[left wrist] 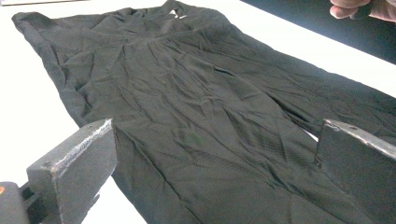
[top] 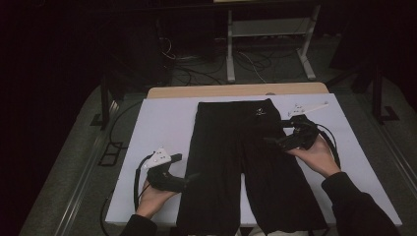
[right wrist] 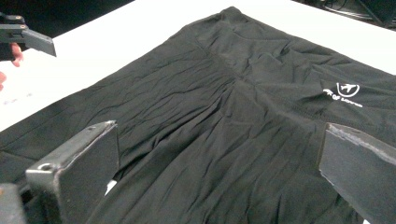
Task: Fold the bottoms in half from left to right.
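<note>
Tabletop [top: 162, 123] is a flat white rectangular sheet, matte, with a strip of pale wood showing along its far edge. Black shorts [top: 246, 162] lie spread flat on it near the middle, waistband toward the far edge and the two legs running back to the person's side, their hems reaching the near edge. Fabric is thin, matte and finely creased all over, with a gathered seam line running down the centre.

Left gripper [top: 189, 178] sits at the near left, held in the person's left hand [top: 155, 194], its tip at the outer edge of the left leg; whether it touches the cloth cannot be told from the high view. Right gripper [top: 273, 140] is held in the right hand [top: 319, 156] over the right side of the garment, below the waistband.

Left gripper view shows its two blunt, square-ended black jaws spread wide, with the wrinkled cloth lying between and beyond them, nothing pinched. Right gripper view shows the same: jaws spread wide over the cloth, nothing held.

Small white logo [right wrist: 343, 92] near the waistband reads as a clear emblem with lettering in the right gripper view; the high view shows it as a pale speck. Right gripper view also catches the other gripper's jaw at its upper left, over the white surface.
</note>
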